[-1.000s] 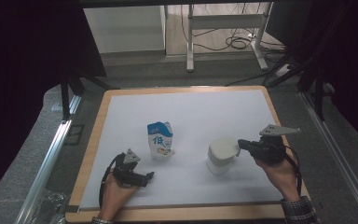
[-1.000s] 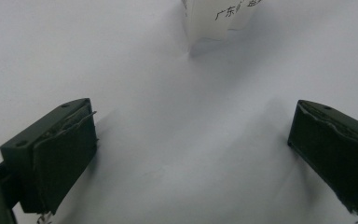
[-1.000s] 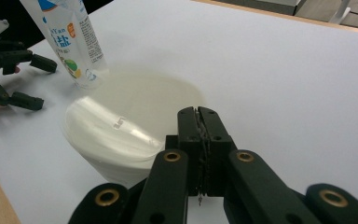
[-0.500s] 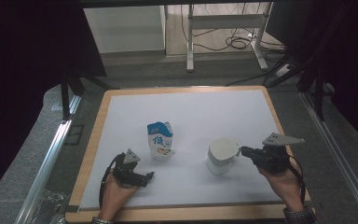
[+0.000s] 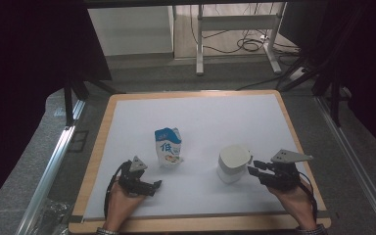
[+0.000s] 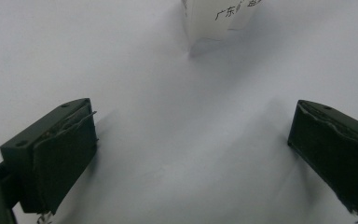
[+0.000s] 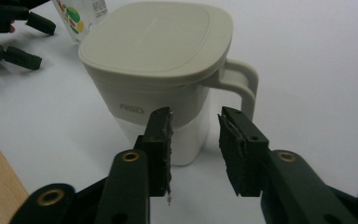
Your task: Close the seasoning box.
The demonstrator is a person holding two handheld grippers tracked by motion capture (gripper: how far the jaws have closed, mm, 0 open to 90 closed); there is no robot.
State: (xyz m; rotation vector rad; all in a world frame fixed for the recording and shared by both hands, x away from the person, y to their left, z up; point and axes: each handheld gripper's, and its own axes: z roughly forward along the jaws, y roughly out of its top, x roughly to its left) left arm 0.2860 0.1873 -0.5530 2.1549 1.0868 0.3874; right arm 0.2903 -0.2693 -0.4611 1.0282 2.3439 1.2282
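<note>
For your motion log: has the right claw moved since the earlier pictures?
Yes. The right claw has drawn back toward the table's near edge, jaws just opening, nothing between them, beside the lidded jug.

Bright white table (image 5: 215, 122), dark surroundings; soft shadows, slight blur.

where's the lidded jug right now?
In the high view the lidded jug stands on the white table sheet right of centre, just ahead of the right gripper, with the milk carton off to its left.

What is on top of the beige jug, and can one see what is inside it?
A flat beige lid sits on the jug and covers its whole opening. The contents are hidden, so I cannot tell whether it holds anything.
</note>
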